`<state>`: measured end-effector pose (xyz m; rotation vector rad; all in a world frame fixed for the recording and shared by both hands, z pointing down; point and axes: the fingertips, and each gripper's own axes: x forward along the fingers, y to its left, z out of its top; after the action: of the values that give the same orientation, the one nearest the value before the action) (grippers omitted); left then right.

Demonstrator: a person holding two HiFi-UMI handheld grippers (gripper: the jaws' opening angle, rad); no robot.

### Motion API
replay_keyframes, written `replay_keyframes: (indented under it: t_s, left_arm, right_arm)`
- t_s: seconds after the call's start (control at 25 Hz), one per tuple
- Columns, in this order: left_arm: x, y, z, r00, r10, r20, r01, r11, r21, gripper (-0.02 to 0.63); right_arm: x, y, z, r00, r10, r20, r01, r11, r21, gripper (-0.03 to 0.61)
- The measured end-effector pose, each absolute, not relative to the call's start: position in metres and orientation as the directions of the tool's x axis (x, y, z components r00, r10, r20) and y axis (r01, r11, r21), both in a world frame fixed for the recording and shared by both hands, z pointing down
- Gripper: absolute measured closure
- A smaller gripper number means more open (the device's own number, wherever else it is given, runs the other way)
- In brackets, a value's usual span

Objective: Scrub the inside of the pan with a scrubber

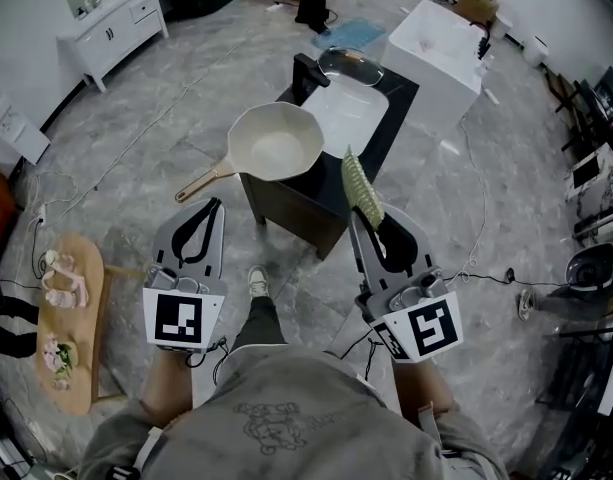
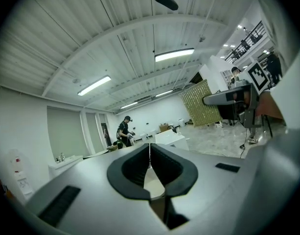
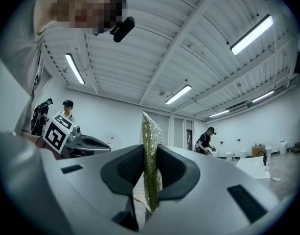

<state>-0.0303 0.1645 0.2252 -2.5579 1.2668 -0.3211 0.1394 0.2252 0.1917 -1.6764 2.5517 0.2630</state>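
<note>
Approach stage; scrubbing not begun. The pan [image 1: 276, 146] sits on the dark stand [image 1: 296, 213]. The right gripper [image 1: 370, 220], just right of the pan, clamps the scrubber [image 1: 360, 188] upright. The left gripper [image 1: 212, 210], near the pan's handle, is closed and empty. Next: lower the scrubber into the pan, probably steadying the handle.

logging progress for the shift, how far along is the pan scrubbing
Done: the scrubber is clamped in the right gripper. In hand: it hovers short of the pan; the left gripper is shut, empty. Left: apparently all scrubbing inside the pan.
</note>
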Motion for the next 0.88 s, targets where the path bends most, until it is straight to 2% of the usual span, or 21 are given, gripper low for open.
replay_keyframes:
  t_s: [0.56,0.88]
  left_arm:
    - [-0.05,0.016,0.263,0.628,-0.751,0.203,-0.695,-0.659,-0.289,0.592]
    - [-0.06,-0.056,0.29,0.669,-0.675,0.312,-0.581,-0.736,-0.347,0.592]
  right_arm:
    - [0.109,0.065,0.219,-0.39,-0.919,-0.052,-0.92,0.387,0.06,0.503]
    - [0.088,-0.02,0.232,-0.366,-0.931,0.005,-0.929,0.366,0.053,0.503]
